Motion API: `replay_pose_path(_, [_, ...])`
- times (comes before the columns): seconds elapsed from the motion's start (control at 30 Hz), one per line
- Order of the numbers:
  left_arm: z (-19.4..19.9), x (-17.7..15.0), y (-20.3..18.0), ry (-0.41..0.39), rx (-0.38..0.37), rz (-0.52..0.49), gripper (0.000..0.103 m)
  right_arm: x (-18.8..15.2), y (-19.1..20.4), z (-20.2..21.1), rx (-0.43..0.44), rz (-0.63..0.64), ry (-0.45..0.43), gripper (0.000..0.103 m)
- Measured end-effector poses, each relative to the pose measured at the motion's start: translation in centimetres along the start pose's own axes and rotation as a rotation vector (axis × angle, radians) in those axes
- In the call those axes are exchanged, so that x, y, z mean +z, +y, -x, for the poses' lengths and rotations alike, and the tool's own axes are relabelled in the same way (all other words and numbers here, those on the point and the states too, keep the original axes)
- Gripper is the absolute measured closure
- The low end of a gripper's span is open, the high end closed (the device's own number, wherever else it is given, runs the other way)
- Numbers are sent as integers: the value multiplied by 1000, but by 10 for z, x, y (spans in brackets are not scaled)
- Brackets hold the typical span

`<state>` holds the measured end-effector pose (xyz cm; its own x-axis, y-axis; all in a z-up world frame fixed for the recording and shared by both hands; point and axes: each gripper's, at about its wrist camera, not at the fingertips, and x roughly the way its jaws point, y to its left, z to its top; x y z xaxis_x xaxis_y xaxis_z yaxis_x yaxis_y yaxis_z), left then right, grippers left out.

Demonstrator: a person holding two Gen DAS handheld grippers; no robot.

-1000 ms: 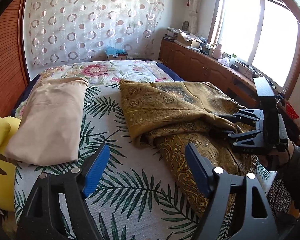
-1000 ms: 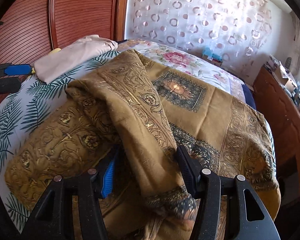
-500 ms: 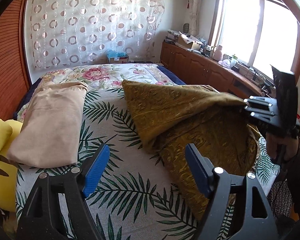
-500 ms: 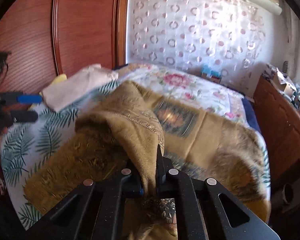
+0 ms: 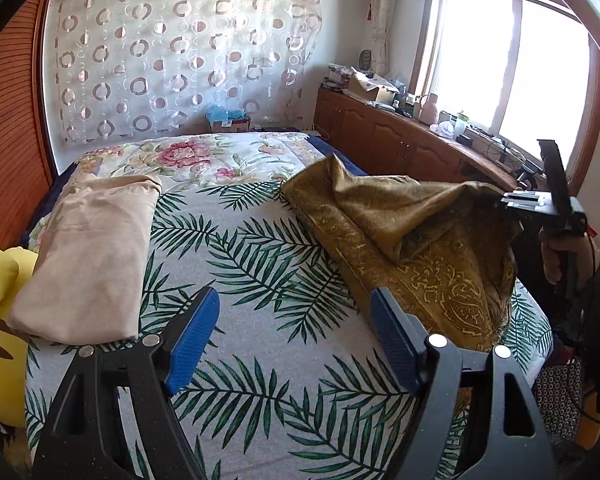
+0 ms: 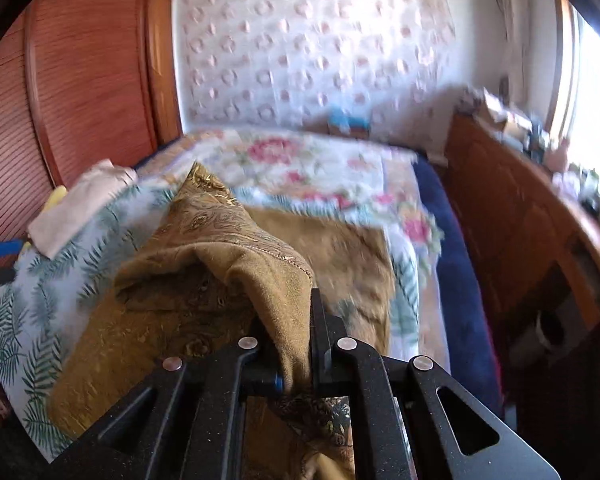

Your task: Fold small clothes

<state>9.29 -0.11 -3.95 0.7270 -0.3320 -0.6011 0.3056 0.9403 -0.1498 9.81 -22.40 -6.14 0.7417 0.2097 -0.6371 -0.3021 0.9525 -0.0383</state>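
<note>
Over the right side of the bed (image 5: 260, 320), the right gripper (image 6: 300, 344) has just clamped its jaws on the gold cloth (image 5: 420, 248) and lifted a fold clear, beginning the fold, while the left gripper (image 5: 296, 336) hangs wide and empty.

Both wrist views face up the bed (image 5: 260, 320), sharing it, close
</note>
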Motion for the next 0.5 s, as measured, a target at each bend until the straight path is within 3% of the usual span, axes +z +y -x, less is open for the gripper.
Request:
replay_pose_path(0.1, [-2,3,-2,-10,1,6,25,-3,3,-3,-67,18,13,74])
replay_pose_path(0.2, [-5,6,-4,-11,1,7,25,0,9,11,-74,7,-21,58])
replay_pose_path(0.37, [-13,9,-6,-9,-3,13,25,-2,28,21,-6,65,-88,48])
replay_pose_path(0.5, [-17,8,-11,-1,-13,14,25,-4,58,14,69,144,-78,43])
